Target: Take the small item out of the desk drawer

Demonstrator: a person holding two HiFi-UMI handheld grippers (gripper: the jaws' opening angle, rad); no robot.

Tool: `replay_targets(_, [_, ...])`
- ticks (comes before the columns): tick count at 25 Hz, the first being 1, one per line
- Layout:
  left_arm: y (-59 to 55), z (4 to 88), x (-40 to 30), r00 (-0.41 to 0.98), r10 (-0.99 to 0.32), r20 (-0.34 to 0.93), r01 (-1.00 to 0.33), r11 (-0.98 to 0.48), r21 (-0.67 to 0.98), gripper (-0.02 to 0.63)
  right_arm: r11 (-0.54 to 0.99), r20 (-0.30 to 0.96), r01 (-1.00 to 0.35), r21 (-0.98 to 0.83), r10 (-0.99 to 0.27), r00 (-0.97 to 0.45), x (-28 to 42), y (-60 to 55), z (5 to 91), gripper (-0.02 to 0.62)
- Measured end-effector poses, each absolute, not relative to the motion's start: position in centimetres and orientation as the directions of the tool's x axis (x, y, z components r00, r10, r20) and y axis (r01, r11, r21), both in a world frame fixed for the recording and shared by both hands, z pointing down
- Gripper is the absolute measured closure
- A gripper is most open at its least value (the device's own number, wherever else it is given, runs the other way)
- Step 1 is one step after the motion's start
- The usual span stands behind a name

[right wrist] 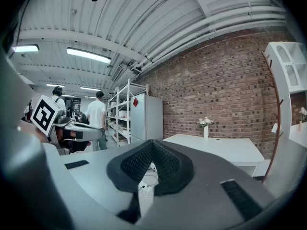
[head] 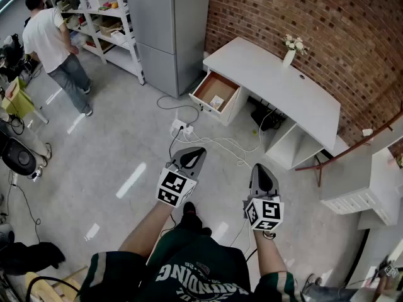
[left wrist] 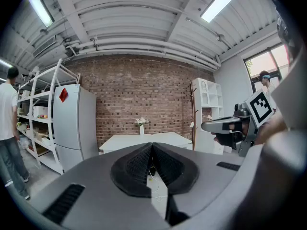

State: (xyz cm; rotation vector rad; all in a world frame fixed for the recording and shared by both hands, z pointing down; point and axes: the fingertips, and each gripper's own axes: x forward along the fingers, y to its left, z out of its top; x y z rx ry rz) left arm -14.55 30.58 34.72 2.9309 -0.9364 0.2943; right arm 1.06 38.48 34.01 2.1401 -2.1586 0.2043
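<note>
Small pale item point(head: 216, 101) lies in the open drawer point(head: 221, 85) under the white tabletop point(head: 277, 80), upper centre of head view, looks flat, light, likely papery, so pinch one edge; left claw point(head: 199, 151) and right claw point(head: 257, 168) both closed, empty, well apart from it.

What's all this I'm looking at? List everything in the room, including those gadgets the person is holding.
desk: one, white, against the brick wall
drawer: one, brown inside, pulled open at the desk's end
small item: one, pale, inside the drawer
vase of flowers: one, white, on the desk
fridge: one, grey, beside the desk
shelving: one unit, white, beyond the fridge
power strip: one, white, on the floor before the drawer
bystander: one, white shirt, near the shelving
left gripper: one, grey, shut and empty, aimed towards the desk
right gripper: one, grey, shut and empty, beside the left
</note>
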Motion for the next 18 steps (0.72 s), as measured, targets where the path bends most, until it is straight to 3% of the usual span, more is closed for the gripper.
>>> replay_targets(18, [32.8, 35.1, -13.7, 0.816, -0.539, 0.210, -0.555, -0.832, 0.018, 0.591, 0.027, 0.177, -0.999, -0.028, -0.984, -0.031, 0.9, 40.2, 34.0, 0.572])
